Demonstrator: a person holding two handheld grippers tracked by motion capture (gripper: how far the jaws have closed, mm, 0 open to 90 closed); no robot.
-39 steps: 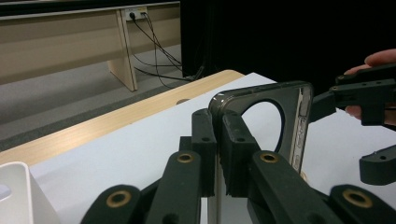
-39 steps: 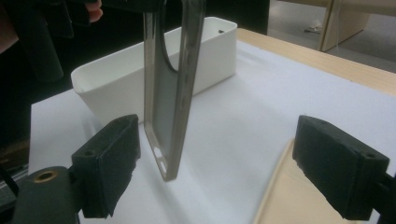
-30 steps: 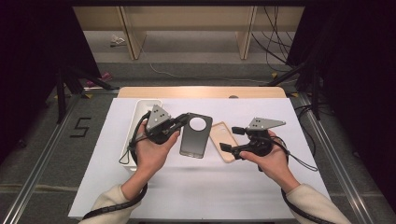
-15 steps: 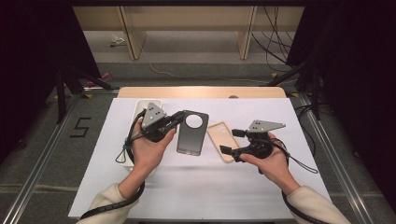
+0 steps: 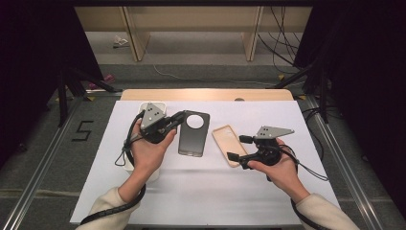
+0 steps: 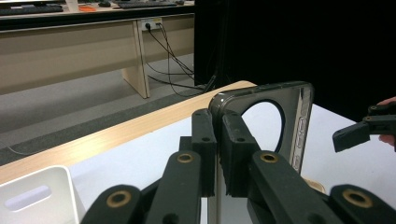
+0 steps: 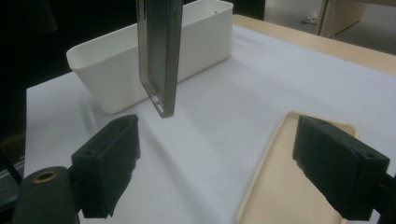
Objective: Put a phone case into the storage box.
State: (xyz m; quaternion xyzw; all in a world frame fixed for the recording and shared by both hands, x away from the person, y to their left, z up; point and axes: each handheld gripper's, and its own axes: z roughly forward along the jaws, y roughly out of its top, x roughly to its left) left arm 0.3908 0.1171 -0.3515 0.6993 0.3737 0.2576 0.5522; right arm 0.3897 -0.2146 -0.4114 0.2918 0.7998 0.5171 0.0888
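Left gripper (image 5: 179, 118) clamps dark phone case (image 5: 194, 134), lifted off table; right gripper (image 5: 233, 148) wide open w/ tan case (image 5: 229, 143) between jaws, not yet gripped; white bin (image 7: 140, 56) beyond.

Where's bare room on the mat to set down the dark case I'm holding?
The widest free patch is the near strip of the white mat, between the forearms. The far right corner is also free. The middle is crowded: dark case, tan case, white bin.
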